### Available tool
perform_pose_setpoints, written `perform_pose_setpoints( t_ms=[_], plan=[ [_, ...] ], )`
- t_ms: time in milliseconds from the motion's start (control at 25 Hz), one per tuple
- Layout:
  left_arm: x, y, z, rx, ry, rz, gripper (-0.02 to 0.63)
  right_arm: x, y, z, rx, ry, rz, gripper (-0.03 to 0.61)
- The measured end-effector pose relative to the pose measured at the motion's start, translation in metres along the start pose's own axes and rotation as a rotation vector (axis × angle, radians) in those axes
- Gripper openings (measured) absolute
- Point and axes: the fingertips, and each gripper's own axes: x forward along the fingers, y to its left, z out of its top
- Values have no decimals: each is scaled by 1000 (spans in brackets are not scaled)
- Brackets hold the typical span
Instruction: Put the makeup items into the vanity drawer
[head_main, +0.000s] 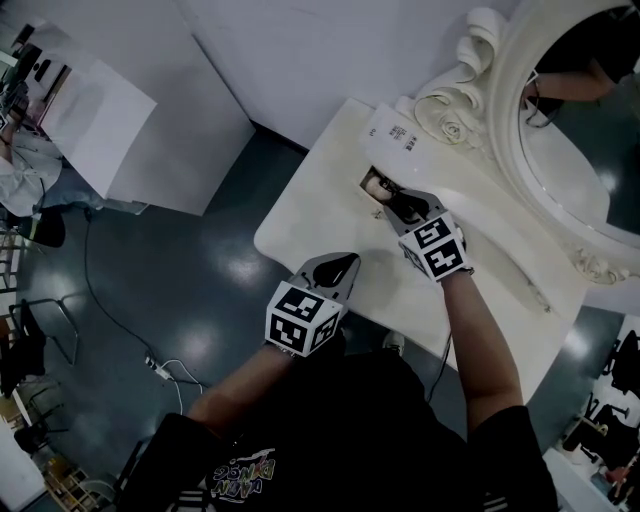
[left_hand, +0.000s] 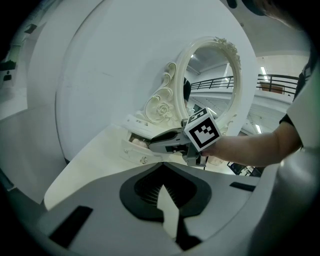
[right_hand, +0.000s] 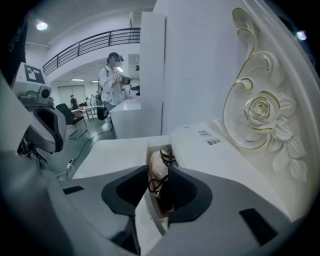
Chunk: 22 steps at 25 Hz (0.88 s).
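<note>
The white vanity (head_main: 325, 215) has its small drawer (head_main: 372, 180) pulled out. Inside lie a pale pink round item (right_hand: 158, 166) and dark looped cords. My right gripper (head_main: 396, 204) hovers just over the drawer, jaws open, with the drawer's contents showing in the gap (right_hand: 159, 186) and nothing pressed between the pads. From the left gripper view the right gripper (left_hand: 161, 142) reaches over the drawer front (left_hand: 138, 153). My left gripper (head_main: 343, 264) rests above the vanity's front edge, shut and empty (left_hand: 164, 196).
An oval mirror (head_main: 585, 120) in a carved rose frame (right_hand: 260, 112) rises behind the tabletop. A white printed card (head_main: 396, 130) lies beside the drawer. White partition walls (head_main: 230, 70) stand left; a cable (head_main: 160, 368) trails on the dark floor. A person (right_hand: 111, 80) stands far off.
</note>
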Motion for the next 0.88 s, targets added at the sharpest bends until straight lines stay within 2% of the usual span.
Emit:
perform_pose_setpoints(
  t_ms=[520, 640, 880],
  plan=[
    [-3, 5, -3, 6, 12, -12, 0, 3, -7, -6, 243, 3, 79, 150],
    [-4, 4, -2, 12, 12, -16, 0, 0, -6, -4, 259, 2, 96, 169],
    [-5, -1, 1, 25, 7, -36, 0, -20, -7, -1, 269, -50, 45, 167]
  ],
)
